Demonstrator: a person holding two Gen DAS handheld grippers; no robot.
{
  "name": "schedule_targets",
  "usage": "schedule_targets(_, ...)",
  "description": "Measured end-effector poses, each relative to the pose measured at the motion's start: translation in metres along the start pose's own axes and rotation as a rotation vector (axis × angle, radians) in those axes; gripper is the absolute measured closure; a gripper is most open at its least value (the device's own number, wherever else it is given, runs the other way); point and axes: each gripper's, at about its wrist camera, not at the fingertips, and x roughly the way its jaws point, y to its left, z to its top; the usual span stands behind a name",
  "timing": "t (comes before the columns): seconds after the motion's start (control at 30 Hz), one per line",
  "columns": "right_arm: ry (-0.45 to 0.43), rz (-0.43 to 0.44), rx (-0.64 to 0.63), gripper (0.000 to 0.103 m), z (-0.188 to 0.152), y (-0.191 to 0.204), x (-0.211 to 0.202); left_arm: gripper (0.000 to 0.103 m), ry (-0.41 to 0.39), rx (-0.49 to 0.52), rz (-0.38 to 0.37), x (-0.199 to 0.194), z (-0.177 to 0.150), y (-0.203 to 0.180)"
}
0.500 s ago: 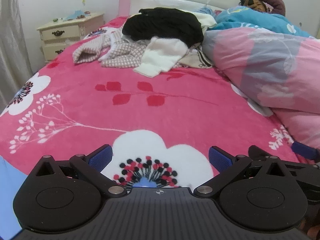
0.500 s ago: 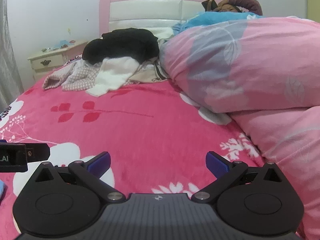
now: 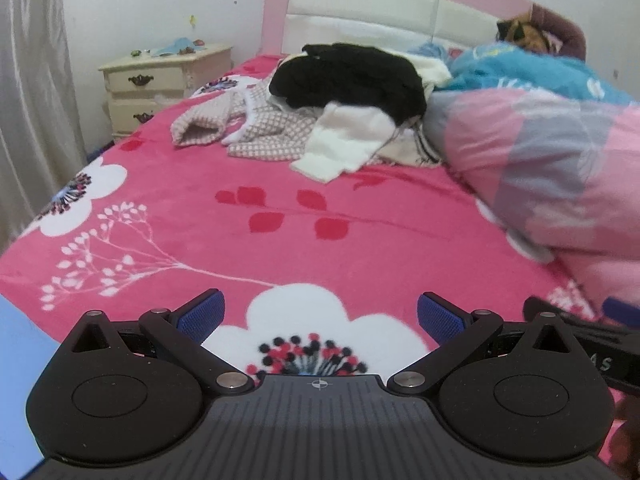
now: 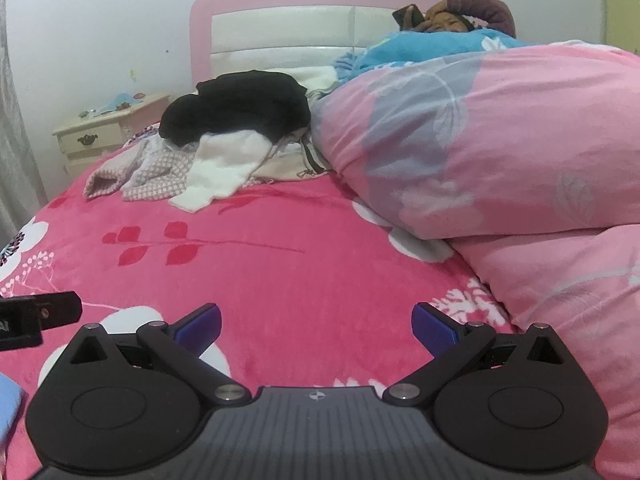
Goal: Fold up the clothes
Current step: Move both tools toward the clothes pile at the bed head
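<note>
Left gripper (image 3: 320,314): jaws spread wide, nothing between the blue pads (image 3: 200,314), held low and level, pointing forward. Right gripper (image 4: 316,322): same, jaws wide apart, pads (image 4: 199,326) bare, level and pointing forward. The two sit side by side, near each other: each one's black body shows at the edge of the other's view

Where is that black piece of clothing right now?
In both wrist views the black garment lies on top of the clothes pile at the far end of the bed, just before the headboard, with the pink quilt to its right.
</note>
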Motion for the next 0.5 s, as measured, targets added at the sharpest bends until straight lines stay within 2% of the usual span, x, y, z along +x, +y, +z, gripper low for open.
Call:
schedule_targets(0.2,0.002,-0.005,0.009,0.000,0.0017,-0.0012,-0.0027,0.000,-0.006,-0.006,0.012,-0.0008,-0.0007,-0.0010)
schedule_targets(0.37,-0.004,-0.010,0.000,0.000,0.0033,0.0000,-0.0041,0.000,0.002,0.033,0.078,0.0034,-0.0032,-0.0057)
schedule_targets(0.5,-0.004,-0.010,0.001,0.000,0.0045,-0.0009,-0.0043,0.000,0.010,0.026,0.071,0.0044,-0.0034,-0.0053)
